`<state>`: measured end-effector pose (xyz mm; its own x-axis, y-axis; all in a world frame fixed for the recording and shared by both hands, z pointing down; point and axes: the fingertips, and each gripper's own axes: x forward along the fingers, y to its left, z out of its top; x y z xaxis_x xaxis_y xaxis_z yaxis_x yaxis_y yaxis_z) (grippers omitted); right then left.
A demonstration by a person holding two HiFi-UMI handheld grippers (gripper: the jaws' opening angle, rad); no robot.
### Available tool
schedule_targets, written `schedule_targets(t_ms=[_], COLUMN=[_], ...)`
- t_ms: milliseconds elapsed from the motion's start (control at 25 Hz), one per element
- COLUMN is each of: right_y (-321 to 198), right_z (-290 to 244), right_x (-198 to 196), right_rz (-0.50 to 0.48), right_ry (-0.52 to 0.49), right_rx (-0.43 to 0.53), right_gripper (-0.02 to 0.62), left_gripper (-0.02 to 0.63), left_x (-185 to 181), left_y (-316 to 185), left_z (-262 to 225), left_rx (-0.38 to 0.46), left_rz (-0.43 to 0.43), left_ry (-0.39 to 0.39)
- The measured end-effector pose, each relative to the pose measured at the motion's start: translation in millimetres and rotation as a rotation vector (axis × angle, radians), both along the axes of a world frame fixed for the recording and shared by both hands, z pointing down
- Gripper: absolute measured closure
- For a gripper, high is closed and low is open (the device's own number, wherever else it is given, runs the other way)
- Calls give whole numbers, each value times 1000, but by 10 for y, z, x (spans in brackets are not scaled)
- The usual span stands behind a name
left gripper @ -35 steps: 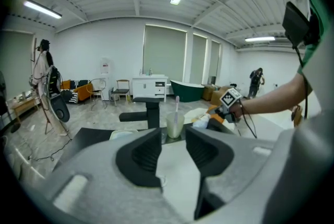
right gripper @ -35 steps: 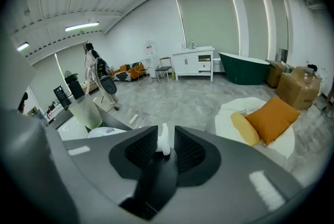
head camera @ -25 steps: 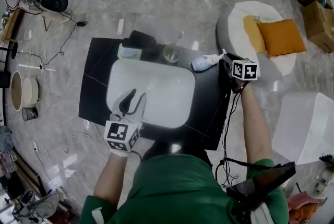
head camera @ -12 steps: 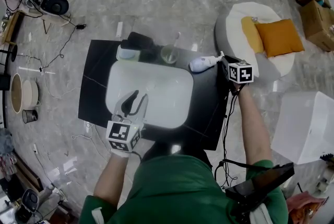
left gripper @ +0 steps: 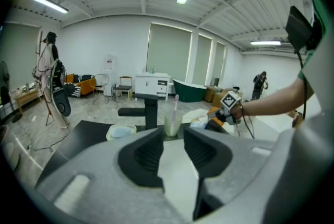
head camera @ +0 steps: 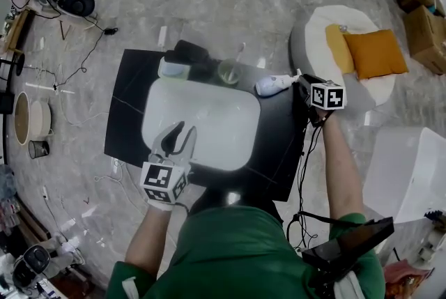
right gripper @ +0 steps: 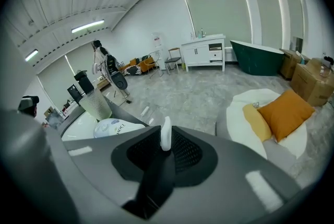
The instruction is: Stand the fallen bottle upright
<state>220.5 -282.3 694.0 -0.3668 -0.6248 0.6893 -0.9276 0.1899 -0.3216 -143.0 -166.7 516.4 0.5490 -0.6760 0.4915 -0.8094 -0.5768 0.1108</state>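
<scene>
The white pump bottle (head camera: pixel 270 85) lies on its side at the back right of the black counter (head camera: pixel 129 102); its rounded body (right gripper: pixel 112 128) also shows in the right gripper view. My right gripper (head camera: pixel 301 79) is at the bottle's pump end. Its jaws (right gripper: pixel 166 139) are shut on the white pump nozzle, which sticks up between the pads. My left gripper (head camera: pixel 178 132) hovers over the front edge of the white sink (head camera: pixel 209 151). Its jaws (left gripper: pixel 172 137) have just been closing a little but stand open with nothing between them.
A ribbed glass with a toothbrush (head camera: pixel 228 71) stands behind the sink, close to the bottle's left. A soap dish (head camera: pixel 173 69) and a black faucet (head camera: pixel 189 51) sit further left. A white beanbag with an orange cushion (head camera: pixel 376 50) is on the floor to the right.
The left gripper's jaws have narrowed slightly. Both hands and the bottle have kept their places.
</scene>
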Motion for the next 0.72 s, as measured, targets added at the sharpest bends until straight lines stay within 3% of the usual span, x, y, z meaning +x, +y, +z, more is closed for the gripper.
schedule_targets(t_ms=[200, 560, 720], right_y=[5, -26, -19], right_z=[-24, -11, -23], right_x=[-102, -35, -32], right_rz=[-58, -33, -98], right_ry=[18, 6, 41], right_rx=[-1, -14, -11], right_gripper=[534, 542, 554], left_gripper=[489, 489, 491], left_x=[29, 12, 27], left_y=[-9, -7, -6], left_z=[19, 35, 35], left_rx=[-5, -20, -27], left_rz=[5, -8, -10], left_ry=[3, 8, 11])
